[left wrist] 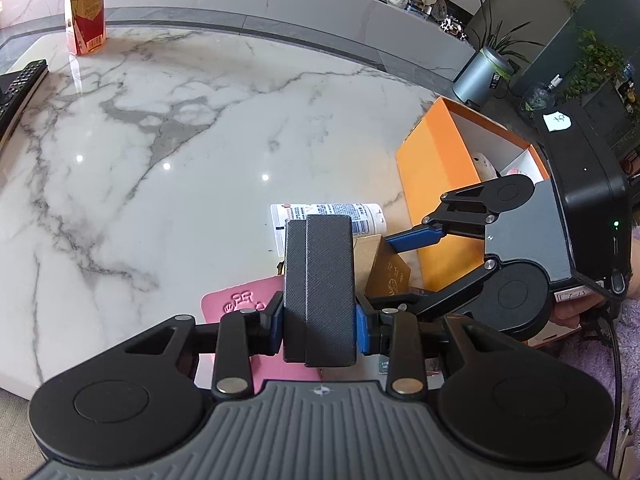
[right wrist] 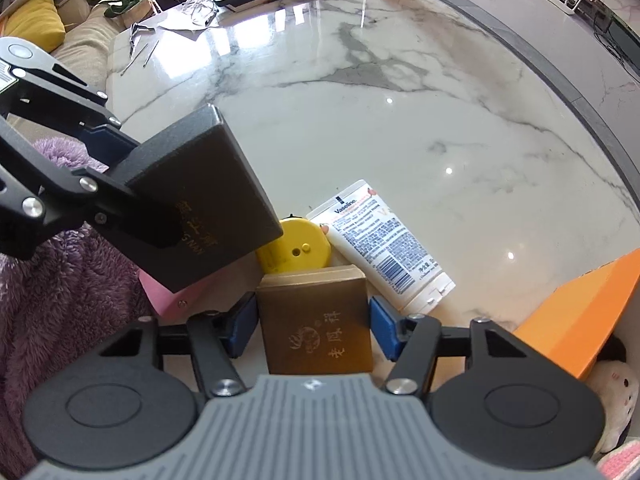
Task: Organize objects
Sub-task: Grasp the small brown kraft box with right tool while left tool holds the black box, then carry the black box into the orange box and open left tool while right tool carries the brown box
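The left gripper (left wrist: pixel 320 320) has its blue fingers (left wrist: pixel 275 330) clamped on the sides of a dark grey box (left wrist: pixel 320 288), which is lifted clear of the marble worktop (left wrist: pixel 180 140) at the lower centre of the left wrist view. In the right wrist view the same box hangs at centre left, tilted, with gold lettering on its face.

The right gripper (right wrist: pixel 312 324) straddles a brown box (right wrist: pixel 318 320) with a gold emblem, low in the frame. Its fingers (right wrist: pixel 383 326) stand apart, with a narrow gap between each blue pad and the box's sides.

Just above the brown box lie a yellow round case (right wrist: pixel 294 250) and a white Vaseline tube (right wrist: pixel 384 246), the tube slanting toward the lower right. A pink card (left wrist: pixel 236 306) lies flat under the left gripper. An open orange box (left wrist: pixel 436 160) sits at the right edge of the left wrist view. A bottle of amber drink (left wrist: pixel 85 12) stands at upper left there, near a remote control (left wrist: pixel 20 88).
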